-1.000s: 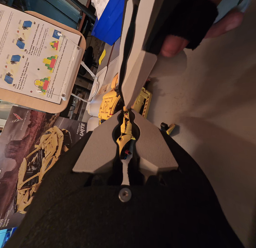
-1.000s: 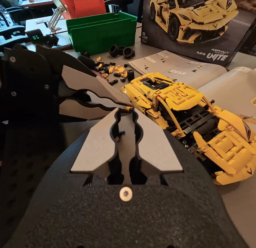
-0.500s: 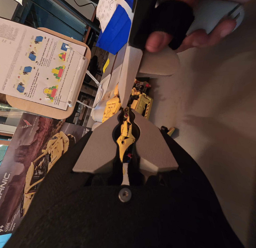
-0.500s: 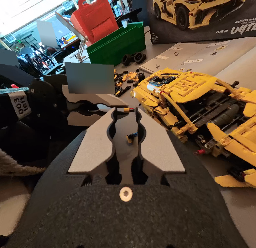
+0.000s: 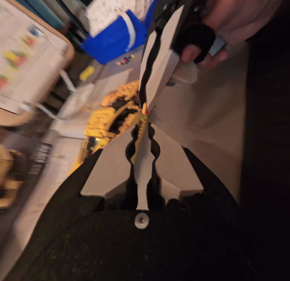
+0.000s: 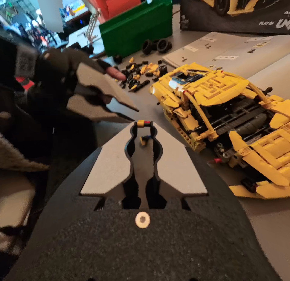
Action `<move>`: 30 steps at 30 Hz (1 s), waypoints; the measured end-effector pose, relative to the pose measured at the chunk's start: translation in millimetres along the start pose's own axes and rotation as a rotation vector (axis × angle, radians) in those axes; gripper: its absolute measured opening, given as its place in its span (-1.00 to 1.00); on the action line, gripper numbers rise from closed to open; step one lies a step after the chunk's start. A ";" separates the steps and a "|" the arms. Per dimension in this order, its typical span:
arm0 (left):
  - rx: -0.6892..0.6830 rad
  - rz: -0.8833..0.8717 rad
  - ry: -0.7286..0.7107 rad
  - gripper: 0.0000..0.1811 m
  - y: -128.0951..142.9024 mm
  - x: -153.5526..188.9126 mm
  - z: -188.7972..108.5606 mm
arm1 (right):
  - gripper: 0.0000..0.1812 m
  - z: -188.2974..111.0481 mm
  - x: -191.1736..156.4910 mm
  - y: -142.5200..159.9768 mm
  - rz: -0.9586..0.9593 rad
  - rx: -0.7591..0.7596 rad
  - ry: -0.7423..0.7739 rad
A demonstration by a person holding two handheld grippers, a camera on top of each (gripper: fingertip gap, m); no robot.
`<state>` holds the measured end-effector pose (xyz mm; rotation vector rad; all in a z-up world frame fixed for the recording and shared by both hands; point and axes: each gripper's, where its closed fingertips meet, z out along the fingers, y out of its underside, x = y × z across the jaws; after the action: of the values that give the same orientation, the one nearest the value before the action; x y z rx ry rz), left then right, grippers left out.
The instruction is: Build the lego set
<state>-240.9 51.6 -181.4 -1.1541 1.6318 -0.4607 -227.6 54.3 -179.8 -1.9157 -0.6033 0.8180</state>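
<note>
The yellow lego car [image 6: 211,88] lies on the grey table to the right; it also shows, blurred, in the left wrist view [image 5: 109,116]. My right gripper [image 6: 143,124] is shut on a small yellow, black and red pin piece [image 6: 143,123] held across its fingertips above the table. My left gripper [image 6: 136,115] comes in from the left, its jaws slightly apart and empty, tips just beside the piece. In the left wrist view my left gripper [image 5: 143,126] is open, and the right gripper [image 5: 145,108] holds the piece [image 5: 146,109] just ahead of it. A small yellow and blue part [image 6: 143,140] lies on the table below.
A pile of loose yellow and black parts [image 6: 141,75] and black tyres [image 6: 157,46] lie in front of a green bin [image 6: 136,27]. The open instruction booklet [image 6: 219,50] and the set's box [image 6: 235,11] are behind the car. A blue bag [image 5: 113,39] stands far off.
The small pin piece has passed from the left gripper's tips to the right gripper's fingertips. The left gripper has opened and tilted away. The left wrist view is now motion-blurred.
</note>
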 end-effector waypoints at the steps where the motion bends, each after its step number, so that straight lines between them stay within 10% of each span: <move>1: -0.001 -0.125 0.125 -0.86 8.0 8.2 -2.1 | -0.84 -2.7 -3.1 5.3 -0.018 -0.031 -0.020; 5: -0.065 -0.449 0.473 -0.68 38.2 32.6 -9.3 | -0.84 2.5 -6.1 30.8 -0.077 -0.155 -0.041; 30: -0.144 -0.273 0.526 -0.69 54.1 45.4 16.9 | -0.83 29.8 -17.2 56.9 -0.260 -0.297 -0.197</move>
<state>-250.4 41.9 -252.6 -1.4561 1.9844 -0.8925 -257.2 34.0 -235.8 -1.9758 -1.1219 0.7867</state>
